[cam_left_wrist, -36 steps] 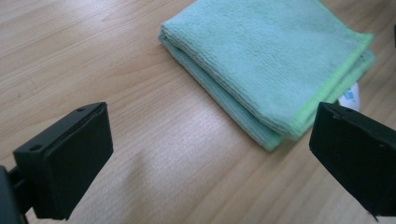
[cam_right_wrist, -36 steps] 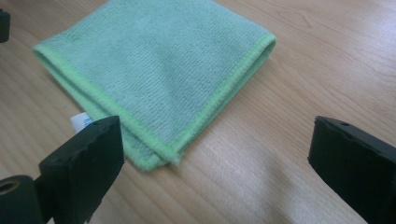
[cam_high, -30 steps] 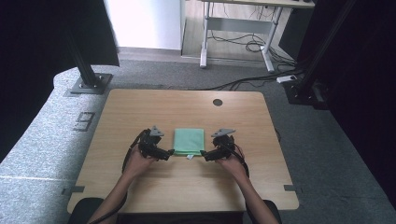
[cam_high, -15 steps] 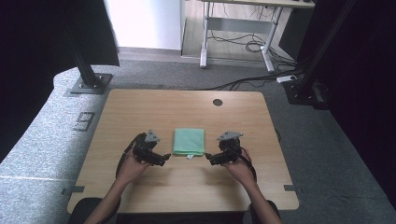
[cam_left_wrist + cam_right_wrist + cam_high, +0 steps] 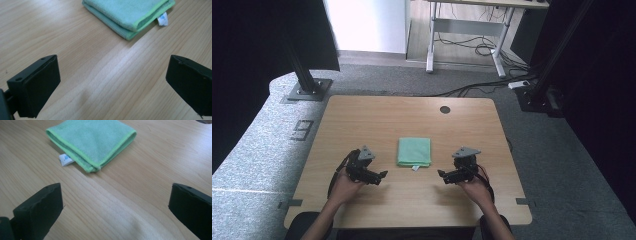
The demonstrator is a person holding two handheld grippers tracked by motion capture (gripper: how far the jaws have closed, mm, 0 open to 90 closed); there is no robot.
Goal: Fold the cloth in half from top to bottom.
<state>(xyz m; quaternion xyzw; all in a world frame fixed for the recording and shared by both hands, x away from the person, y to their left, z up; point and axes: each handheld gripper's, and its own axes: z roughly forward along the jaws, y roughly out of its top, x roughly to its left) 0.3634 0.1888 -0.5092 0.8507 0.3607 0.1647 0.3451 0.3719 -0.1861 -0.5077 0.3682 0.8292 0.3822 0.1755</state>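
A folded green cloth (image 5: 414,151) lay flat near the middle of the wooden table (image 5: 362,120), squared up with a brighter lime edging along its hems. From its near edge, toward the right corner, a small white care label (image 5: 415,168) stuck out onto the wood; in the left gripper view the label carried a small blue mark, but it was too small and soft to read as letters or a brand. The left gripper (image 5: 381,176) sat low over the table near and to the left of the cloth, held in the person's left hand (image 5: 346,186), its jaws spread wide with nothing between them but bare wood. The right gripper (image 5: 443,174) stood near and to the right of the cloth, in the person's right hand (image 5: 473,186), likewise wide apart and empty. Both grippers pointed inward toward each other, clear of the cloth. On the grey floor mat to the far left of the table, a large pale figure (image 5: 302,131) resembling a "9" was marked. A dark round cable hole (image 5: 444,109) sat in the table's far right part.
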